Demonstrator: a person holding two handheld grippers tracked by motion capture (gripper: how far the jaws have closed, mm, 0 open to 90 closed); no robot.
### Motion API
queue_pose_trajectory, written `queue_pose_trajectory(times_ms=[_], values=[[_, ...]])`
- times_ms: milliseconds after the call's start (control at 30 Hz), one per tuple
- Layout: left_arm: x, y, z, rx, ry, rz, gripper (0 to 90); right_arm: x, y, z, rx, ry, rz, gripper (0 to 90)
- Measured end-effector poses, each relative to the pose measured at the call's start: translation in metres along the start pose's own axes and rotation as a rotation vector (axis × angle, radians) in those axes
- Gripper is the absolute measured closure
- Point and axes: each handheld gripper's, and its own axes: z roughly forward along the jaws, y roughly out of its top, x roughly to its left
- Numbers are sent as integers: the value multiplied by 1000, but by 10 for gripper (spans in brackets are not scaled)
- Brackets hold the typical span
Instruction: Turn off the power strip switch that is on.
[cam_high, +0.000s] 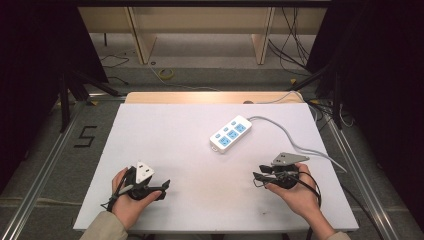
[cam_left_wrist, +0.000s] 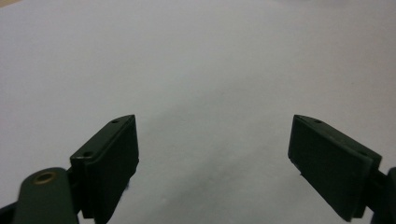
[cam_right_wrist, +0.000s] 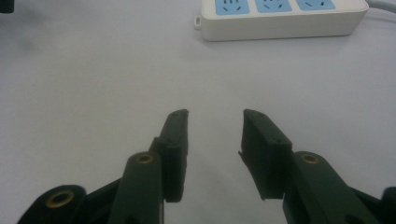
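A white power strip (cam_high: 230, 133) with blue sockets lies on the white table (cam_high: 190, 160), right of centre and toward the far side. In the right gripper view the power strip (cam_right_wrist: 285, 18) sits ahead, along the top edge. My right gripper (cam_high: 257, 177) rests near the front right and points left; its jaws (cam_right_wrist: 215, 114) stand open with nothing between them. My left gripper (cam_high: 166, 186) is held at the front left and points right. Its jaws (cam_left_wrist: 215, 140) are spread wide over bare table surface.
The strip's grey cable (cam_high: 290, 137) runs off the table's right side. A wooden board edge (cam_high: 210, 97) borders the far side of the table. Black curtains and stands flank both sides, and a "5" mark (cam_high: 86, 136) is on the floor at left.
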Motion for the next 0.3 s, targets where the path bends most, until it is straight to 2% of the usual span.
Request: queue_pose_trajectory(times_ms=[300], values=[[2,-1,3,14,-3,-8,157,0,-7,-5,-27,0,15,512]])
